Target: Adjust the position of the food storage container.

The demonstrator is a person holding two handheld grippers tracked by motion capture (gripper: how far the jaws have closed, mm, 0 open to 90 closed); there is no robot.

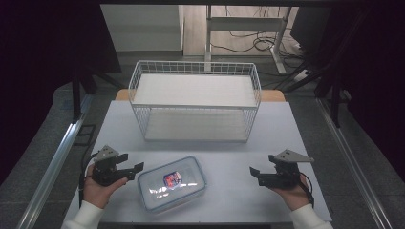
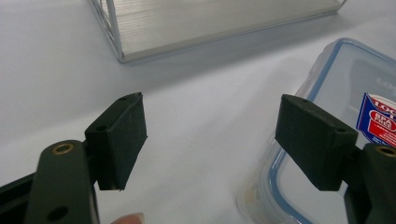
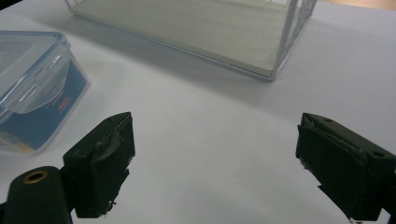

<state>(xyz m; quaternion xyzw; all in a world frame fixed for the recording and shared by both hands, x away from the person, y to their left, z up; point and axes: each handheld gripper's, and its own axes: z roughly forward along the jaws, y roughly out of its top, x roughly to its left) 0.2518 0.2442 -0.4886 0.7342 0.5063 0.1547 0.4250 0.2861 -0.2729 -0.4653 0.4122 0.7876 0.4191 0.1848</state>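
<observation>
The left gripper [image 1: 135,170], held in the person's left hand [image 1: 97,190], is released, its black jaws spread wide with nothing between them. Just beside its jaw tips, on the white table [image 1: 229,148], lies the clear rectangular plastic food container [image 1: 172,183] with a blue-sealed lid and a red-and-blue label. The right gripper [image 1: 254,173] is also released and empty, well apart from the container on its other side. Beyond both grippers stands a white wire basket shelf [image 1: 196,100].
</observation>
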